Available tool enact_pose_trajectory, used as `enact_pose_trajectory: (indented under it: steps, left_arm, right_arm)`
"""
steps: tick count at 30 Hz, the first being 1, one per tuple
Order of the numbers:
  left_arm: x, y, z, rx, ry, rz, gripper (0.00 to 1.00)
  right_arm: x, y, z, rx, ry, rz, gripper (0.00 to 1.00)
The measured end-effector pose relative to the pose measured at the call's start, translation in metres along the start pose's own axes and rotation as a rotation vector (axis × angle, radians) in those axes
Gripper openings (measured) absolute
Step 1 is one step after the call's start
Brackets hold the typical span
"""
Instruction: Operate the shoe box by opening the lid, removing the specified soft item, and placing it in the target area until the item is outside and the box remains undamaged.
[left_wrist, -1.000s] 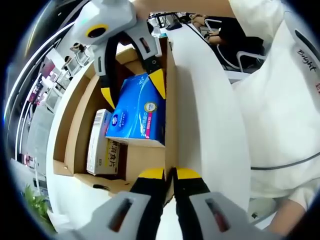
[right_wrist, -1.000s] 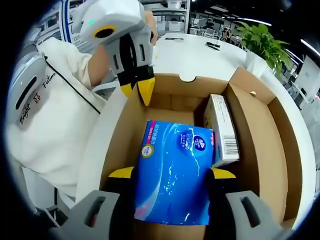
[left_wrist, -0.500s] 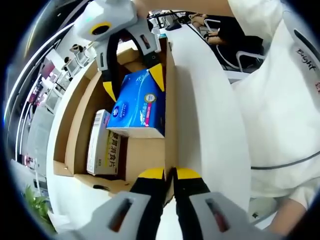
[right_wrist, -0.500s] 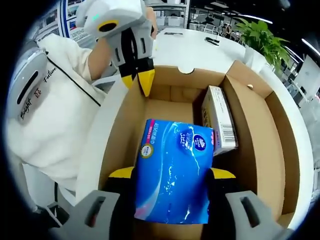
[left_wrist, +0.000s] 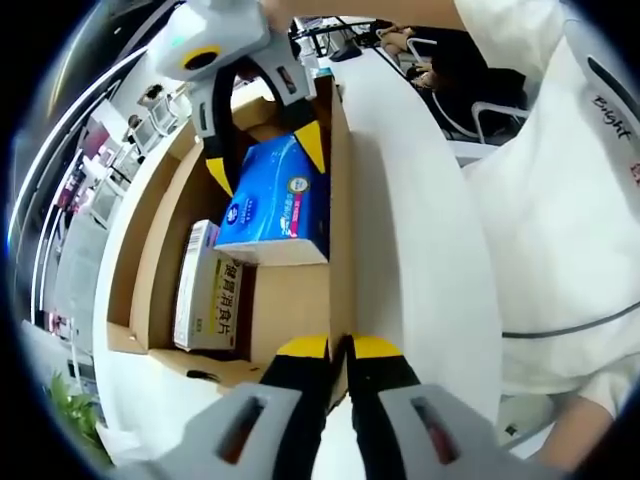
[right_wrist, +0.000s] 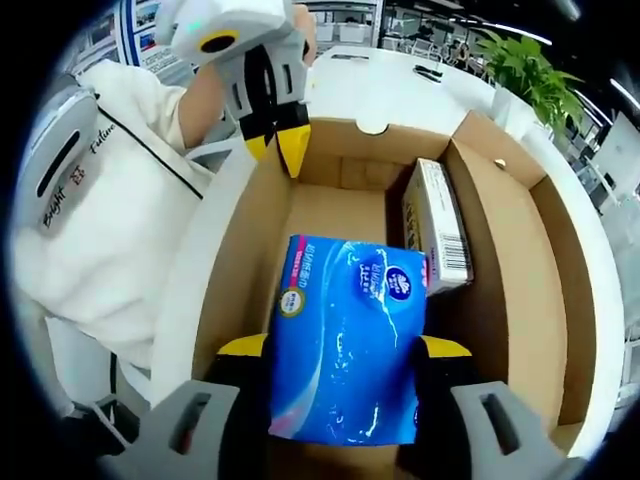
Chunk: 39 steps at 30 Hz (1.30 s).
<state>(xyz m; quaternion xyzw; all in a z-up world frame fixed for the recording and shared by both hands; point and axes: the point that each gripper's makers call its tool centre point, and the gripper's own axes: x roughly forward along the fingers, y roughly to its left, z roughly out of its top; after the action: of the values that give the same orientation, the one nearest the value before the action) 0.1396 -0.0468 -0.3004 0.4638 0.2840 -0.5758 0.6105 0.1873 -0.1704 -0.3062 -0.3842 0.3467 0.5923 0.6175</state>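
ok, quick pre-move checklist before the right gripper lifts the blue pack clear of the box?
1. Right gripper shut on blue tissue pack, a jaw on each side: ok.
2. Left gripper clamped on shoe box wall: ok.
3. Lid open, nothing over the pack: ok.
4. Pack apart from white carton: cannot tell.
5. Box walls undamaged: ok as far as visible.
6. Target area: cannot tell.

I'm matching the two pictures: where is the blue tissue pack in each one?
Left gripper view: blue pack upper centre, between the right gripper's jaws.
Right gripper view: blue pack lower centre, between that gripper's own jaws.
Shared landmark: the white carton beside it in the box.
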Motion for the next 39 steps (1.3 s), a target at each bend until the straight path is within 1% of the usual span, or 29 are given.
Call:
enact_pose_trajectory:
  steps: [4,9,12,13,15,18,19,22,23,25,28,30,31,33,36,39]
  left_arm:
    - [0.0,0.0,0.0,0.003,-0.002,-0.001,0.05]
    - [0.0,0.0,0.0,0.007,-0.005,-0.001,0.05]
    - [0.0,0.0,0.0,0.007,-0.004,-0.002,0.05]
    - [0.0,0.0,0.0,0.007,-0.004,-0.002,0.05]
    - [0.0,0.0,0.0,0.009,-0.003,-0.002,0.05]
    - [0.0,-0.001,0.0,0.008,-0.002,-0.002,0.05]
    - [0.0,0.0,0.0,0.007,-0.002,-0.002,0.05]
    - [0.0,-0.001,0.0,0.007,-0.002,-0.001,0.05]
    - [0.0,-0.001,0.0,0.008,-0.002,-0.001,0.05]
    - [0.0,0.0,0.0,0.005,-0.001,-0.002,0.05]
    - [0.0,0.0,0.0,0.006,-0.001,-0.003,0.05]
    - [0.0,0.0,0.0,0.005,-0.001,-0.004,0.05]
    - [0.0,0.0,0.0,0.005,0.0,-0.004,0.05]
    - [0.0,0.0,0.0,0.006,0.001,-0.003,0.05]
    - [0.0,0.0,0.0,0.006,-0.001,0.0,0.05]
    - [0.0,0.0,0.0,0.008,-0.001,0.001,0.05]
  right_arm:
    - [-0.001,-0.001,-0.003,-0.002,0.018,0.002,0.58]
    - [-0.003,-0.005,-0.012,0.01,0.055,0.008,0.59]
    - [-0.005,-0.005,-0.016,0.002,0.088,0.008,0.59]
    - [-0.006,-0.005,-0.019,-0.004,0.116,0.006,0.59]
    - [-0.008,-0.005,-0.024,-0.013,0.149,0.004,0.59]
    - [-0.011,-0.006,-0.03,-0.017,0.184,0.003,0.59]
    - [-0.011,-0.006,-0.03,-0.014,0.184,0.002,0.59]
    - [-0.015,-0.012,-0.04,0.015,0.231,-0.018,0.59]
    - [-0.016,-0.013,-0.041,0.015,0.231,-0.017,0.6]
    - [-0.016,-0.013,-0.04,0.023,0.202,-0.007,0.61]
    - [-0.014,-0.014,-0.041,0.039,0.202,-0.01,0.63]
    - [-0.01,-0.013,-0.04,0.035,0.222,-0.015,0.64]
    - [-0.008,-0.014,-0.04,0.03,0.237,-0.017,0.65]
    - [-0.005,-0.019,-0.04,0.02,0.245,-0.011,0.67]
    - [-0.001,-0.026,-0.042,0.03,0.271,0.003,0.69]
    - [-0.001,-0.026,-0.041,0.035,0.29,0.009,0.69]
